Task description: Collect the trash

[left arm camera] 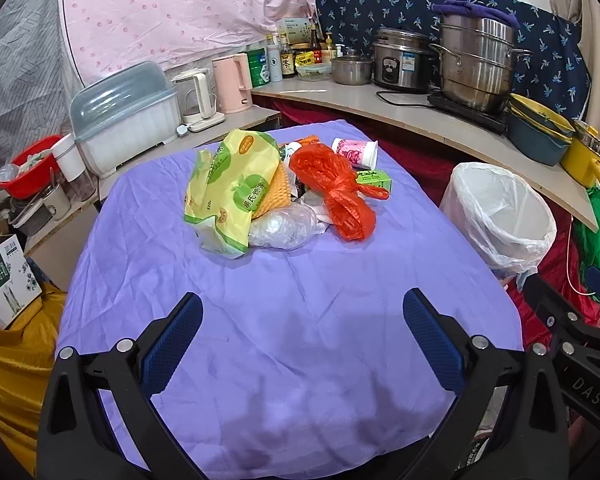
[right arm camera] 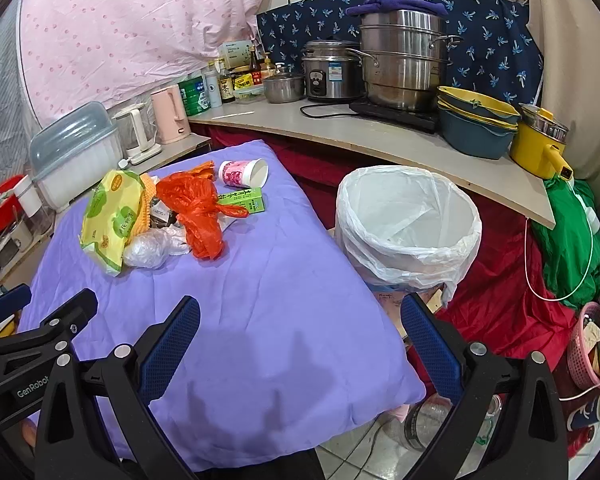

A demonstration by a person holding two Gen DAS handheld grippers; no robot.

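A pile of trash lies at the far end of the purple-clothed table: a yellow-green snack bag, a red plastic bag, a clear crumpled bag, a pink paper cup on its side and a small green carton. The same pile shows in the right wrist view, with the snack bag, red bag, cup and carton. A white-lined trash bin stands right of the table. My left gripper and right gripper are open and empty, over the near half of the cloth.
A counter behind holds steel pots, a rice cooker, stacked bowls, a yellow pot, kettles and bottles. A lidded dish rack and red basin stand at left. Red cloth lies under the bin.
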